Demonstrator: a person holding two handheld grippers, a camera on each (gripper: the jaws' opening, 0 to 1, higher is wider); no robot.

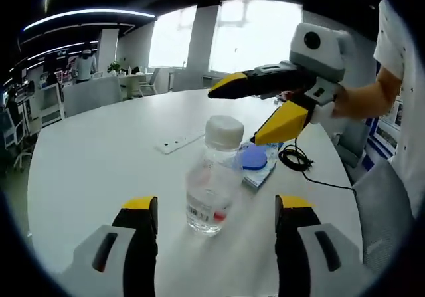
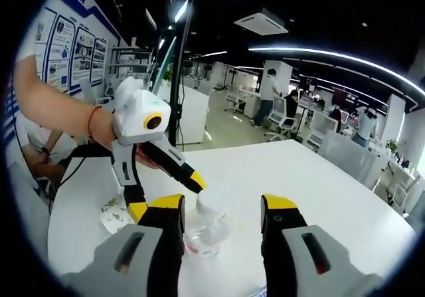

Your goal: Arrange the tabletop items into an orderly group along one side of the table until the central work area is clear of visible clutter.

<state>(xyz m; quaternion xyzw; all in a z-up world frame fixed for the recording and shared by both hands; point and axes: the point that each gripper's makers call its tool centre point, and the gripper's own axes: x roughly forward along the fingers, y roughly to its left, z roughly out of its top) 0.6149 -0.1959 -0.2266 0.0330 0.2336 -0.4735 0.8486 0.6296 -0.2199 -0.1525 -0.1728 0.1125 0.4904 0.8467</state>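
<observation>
Bottle (image 1: 214, 177), clear plastic with a white cap and a small label near its base, stands upright on the white round table (image 1: 93, 171), well in from every edge. In the left gripper view it rises between the two yellow-tipped jaws of the left gripper (image 1: 216, 210), which stand wide apart with bare tabletop on either side of the bottle; no contact is visible. In the right gripper view the same bottle (image 2: 206, 227) stands between the jaws of the right gripper (image 2: 221, 210), likewise spread and clear of it. Just behind the bottle, toward the table's far edge, lies a blue round lid (image 1: 252, 157) on a flat printed packet (image 1: 262, 171), the two touching. A white strip (image 1: 179, 141) lies flat beyond the bottle, apart from it, and a coiled black cable (image 1: 295, 157) trails off near the table edge beside the packet. The right gripper (image 1: 255, 114) reaches over the packet in the left gripper view, its yellow-tipped jaws parted, held by a person's hand (image 1: 332, 107). In the right gripper view the left gripper (image 2: 166, 187) comes in above the bottle, its jaws open; whether one tip touches the cap is unclear at this angle. Office desks and chairs (image 2: 345, 151) fill the background
</observation>
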